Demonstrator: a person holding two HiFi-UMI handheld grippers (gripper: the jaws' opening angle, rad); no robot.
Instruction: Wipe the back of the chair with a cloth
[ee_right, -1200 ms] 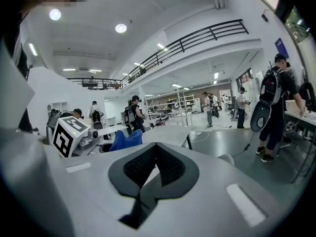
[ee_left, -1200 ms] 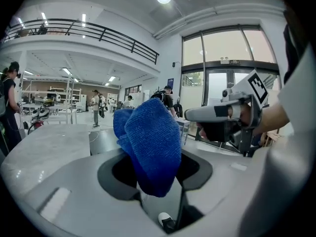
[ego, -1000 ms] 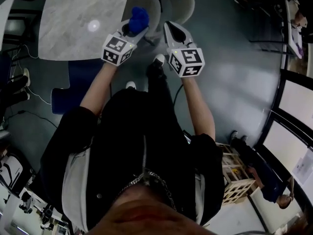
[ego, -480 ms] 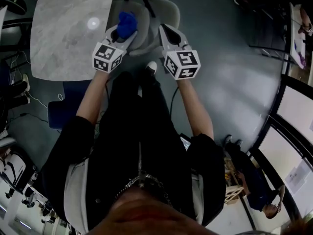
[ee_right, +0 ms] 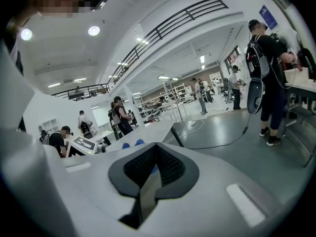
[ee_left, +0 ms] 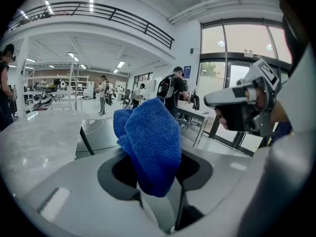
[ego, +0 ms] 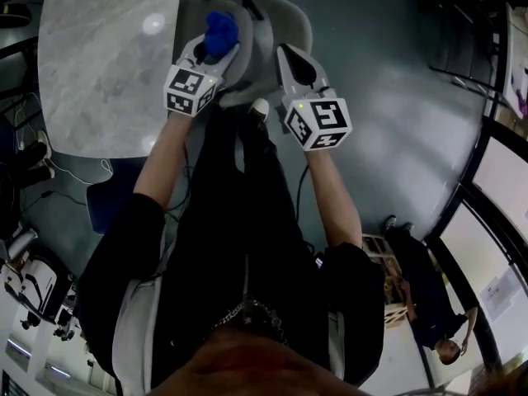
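The left gripper (ego: pixel 210 54) pinches a bunched blue microfibre cloth (ego: pixel 221 31) jutting ahead of its jaws, over the pale grey moulded chair (ego: pixel 289 15). The right gripper (ego: pixel 290 56), beside it, is pressed together on nothing. The wipe will likely go best with the cloth pressed flat against the chair's back and swept evenly.

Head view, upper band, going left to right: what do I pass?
marble table → blue cloth, clamped in the left claw → right claw, shut with nothing in it → windows at the far right. The grey chair spans behind both claws, so it is left out.
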